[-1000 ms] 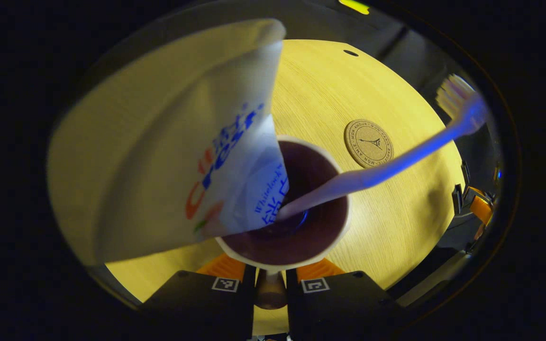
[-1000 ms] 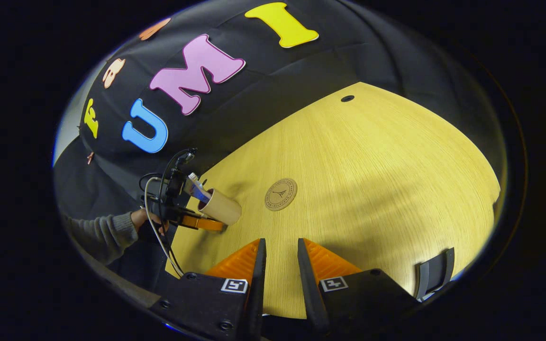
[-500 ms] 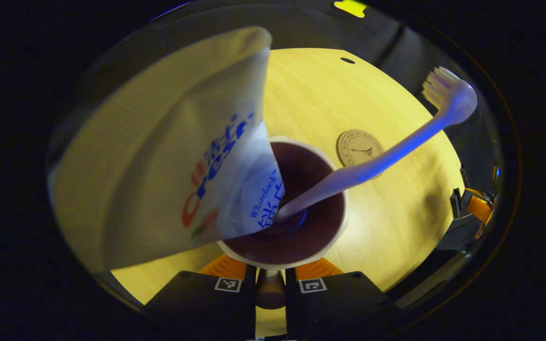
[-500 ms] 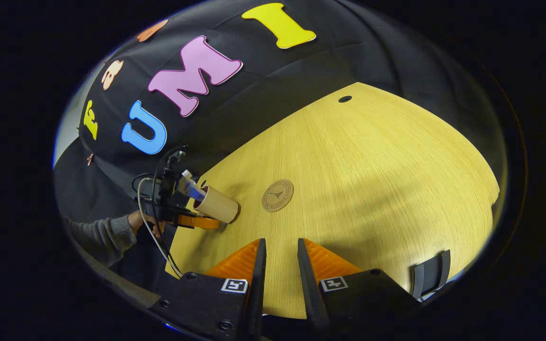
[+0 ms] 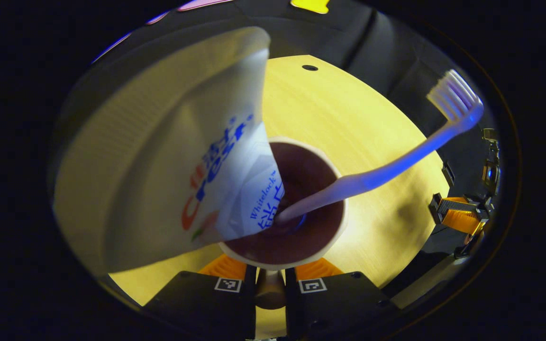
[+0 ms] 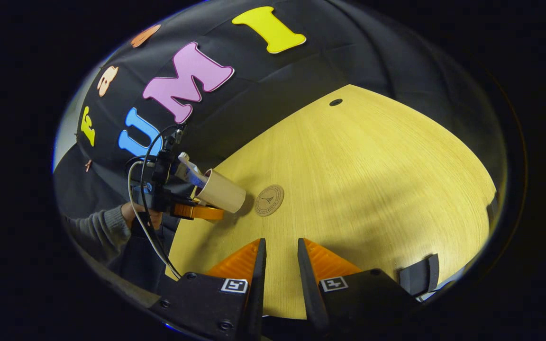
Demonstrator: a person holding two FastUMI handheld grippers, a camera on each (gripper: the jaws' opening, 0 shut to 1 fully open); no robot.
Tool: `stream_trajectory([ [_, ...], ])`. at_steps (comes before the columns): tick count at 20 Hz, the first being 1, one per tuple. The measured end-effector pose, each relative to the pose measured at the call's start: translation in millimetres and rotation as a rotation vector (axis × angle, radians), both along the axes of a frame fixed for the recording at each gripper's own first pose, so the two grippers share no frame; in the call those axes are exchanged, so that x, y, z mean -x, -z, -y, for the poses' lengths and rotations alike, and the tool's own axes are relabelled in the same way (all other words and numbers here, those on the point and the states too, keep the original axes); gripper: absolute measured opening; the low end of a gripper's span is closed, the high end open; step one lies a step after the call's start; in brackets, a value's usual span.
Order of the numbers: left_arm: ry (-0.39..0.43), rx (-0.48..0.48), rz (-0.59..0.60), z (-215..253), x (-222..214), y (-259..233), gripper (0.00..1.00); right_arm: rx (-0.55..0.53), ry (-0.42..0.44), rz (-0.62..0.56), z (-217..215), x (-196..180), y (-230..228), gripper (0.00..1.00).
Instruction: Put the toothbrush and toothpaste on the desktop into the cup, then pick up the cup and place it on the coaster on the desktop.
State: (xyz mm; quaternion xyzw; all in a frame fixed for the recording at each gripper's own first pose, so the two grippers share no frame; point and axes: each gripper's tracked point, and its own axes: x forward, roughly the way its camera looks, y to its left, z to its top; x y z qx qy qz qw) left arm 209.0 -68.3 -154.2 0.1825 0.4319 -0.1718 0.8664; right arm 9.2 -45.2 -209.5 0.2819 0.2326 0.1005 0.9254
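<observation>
A beige cup [image 5: 301, 246] with a dark inside sits just ahead of my left gripper [image 5: 271, 267], which is shut on its near wall. A white toothpaste tube [image 5: 183, 156] and a white toothbrush [image 5: 396, 161] stand in the cup, bristles up at the right. In the right gripper view the cup [image 6: 221, 192] hangs tilted just above the wooden table, held by the left gripper [image 6: 197, 211]. The round cork coaster [image 6: 269, 200] lies right beside it. My right gripper [image 6: 277, 255] hovers over the table's near edge, fingers a narrow gap apart with nothing between them.
The wooden table [image 6: 372, 166] has a small dark hole [image 6: 335, 102] at its far edge. A grey-sleeved arm [image 6: 97, 232] and a cable run behind the left gripper. The right gripper [image 5: 458, 215] shows at the table's right edge in the left gripper view.
The left gripper has carried the cup toward the coaster, and it now hangs next to it. In the left gripper view the coaster has slipped out of sight behind the cup. The right gripper stayed nearly still.
</observation>
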Motion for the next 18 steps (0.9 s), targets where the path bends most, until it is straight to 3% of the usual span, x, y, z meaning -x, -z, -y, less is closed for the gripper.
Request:
stream_trajectory([
  [1,0.009,-0.001,-0.005,7.5,-1.5,1.9,0.29,-0.002,0.007,-0.002,4.0,1.5,0.1,0.41],
  [4,0.031,-0.014,-0.015,26.2,-7.3,6.6,0.34,-0.008,0.031,-0.008,18.8,6.2,3.2,0.41],
  [5,0.037,-0.02,-0.018,30.5,-8.7,8.0,0.29,-0.011,0.039,-0.011,23.6,7.0,3.9,0.41],
  [9,0.046,-0.033,-0.031,47.2,-14.0,12.0,0.29,-0.018,0.066,-0.017,39.7,9.9,4.6,0.41],
  [12,0.043,-0.05,-0.044,53.6,-17.2,17.3,0.29,-0.022,0.071,-0.023,44.8,13.9,3.9,0.41],
  [13,0.042,-0.055,-0.048,55.3,-17.9,19.1,0.34,-0.022,0.073,-0.025,45.7,14.7,2.7,0.41],
  [15,0.041,-0.061,-0.06,56.6,-17.0,23.6,0.29,-0.025,0.077,-0.026,50.1,15.3,2.2,0.41],
  [18,0.025,-0.065,-0.076,55.1,-18.1,29.2,0.3,-0.03,0.082,-0.029,55.8,12.1,5.2,0.41],
])
